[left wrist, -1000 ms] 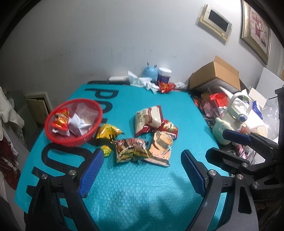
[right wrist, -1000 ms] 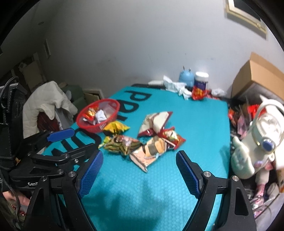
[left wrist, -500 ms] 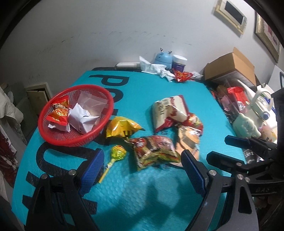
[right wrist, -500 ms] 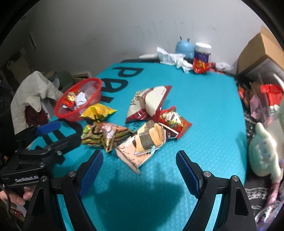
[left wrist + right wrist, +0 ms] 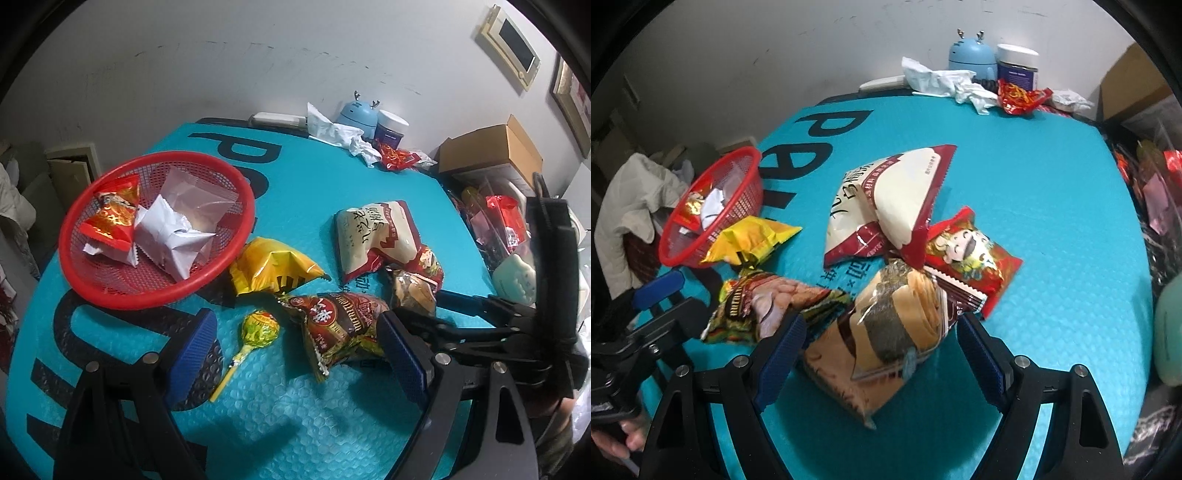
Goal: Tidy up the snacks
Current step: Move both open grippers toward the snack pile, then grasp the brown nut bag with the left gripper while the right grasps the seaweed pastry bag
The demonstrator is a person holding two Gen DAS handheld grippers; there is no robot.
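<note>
A: Big teal mat (image 5: 314,192) across the table. Red basket (image 5: 236,181) at far left, already holding two wrapped packets.

B: Just right of it, yellow bag (image 5: 273,271) touching the rim. White-and-maroon bag (image 5: 886,199) mid-mat.

A: Left gripper (image 5: 295,354), jaws spread wide, pinching nothing, straddling lollipop (image 5: 258,330) and brown bag (image 5: 336,328).

B: Right gripper (image 5: 879,354), jaws spread too, either side of clear-window cracker pack (image 5: 886,339), not pressing it.

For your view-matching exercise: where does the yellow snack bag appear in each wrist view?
Left wrist: yellow snack bag at centre, touching the red basket from the right.
Right wrist: yellow snack bag at left of centre, against the basket.
Shared landmark: the red basket.
</note>
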